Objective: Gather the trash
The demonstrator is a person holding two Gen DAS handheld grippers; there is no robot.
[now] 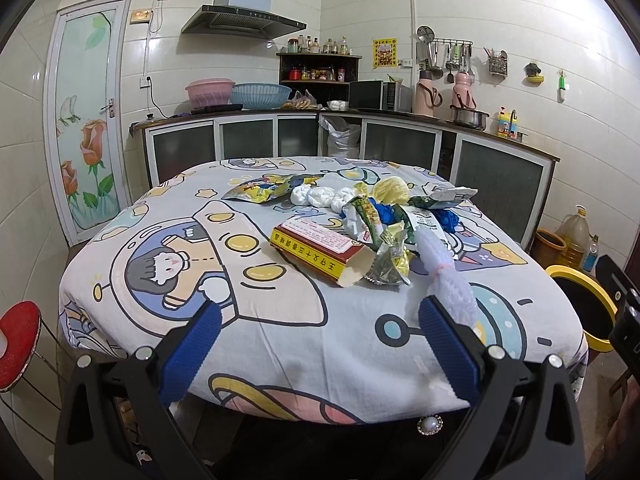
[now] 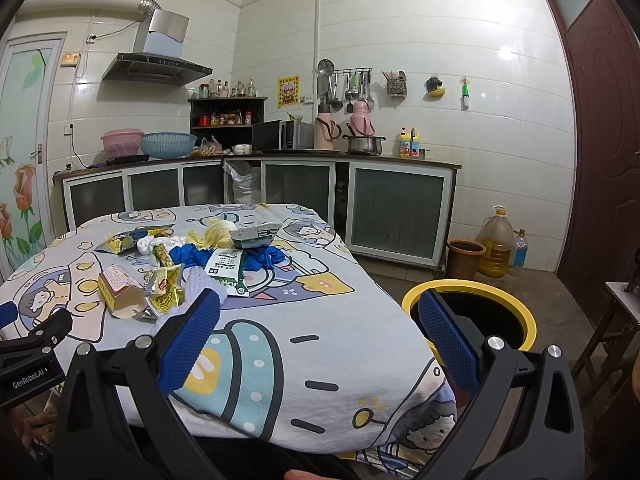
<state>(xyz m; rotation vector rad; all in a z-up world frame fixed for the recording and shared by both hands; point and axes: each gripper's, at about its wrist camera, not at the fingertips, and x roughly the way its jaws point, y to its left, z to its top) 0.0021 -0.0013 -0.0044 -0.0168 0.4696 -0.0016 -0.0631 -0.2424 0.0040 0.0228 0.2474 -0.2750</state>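
Left gripper (image 1: 320,320), right gripper (image 2: 319,312): fingers spread, empty. One red-yellow box (image 1: 316,250), one yellow-rimmed bin (image 2: 486,316).

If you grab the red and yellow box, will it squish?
Probably a bit. The box looks like thin card, and its near flap hangs open, so that end likely caves under a squeeze. It seems empty, so likely light. It lies flat on the cloth, so a push should slide it, not roll it.

Crumpled wrappers (image 1: 390,258), a red-yellow carton (image 1: 316,250) lying open-ended, blue plastic (image 2: 256,258) and white foam netting (image 1: 448,270) heap toward the tabletop's far right; yellow-rimmed bin (image 2: 472,288) stands beside its right edge
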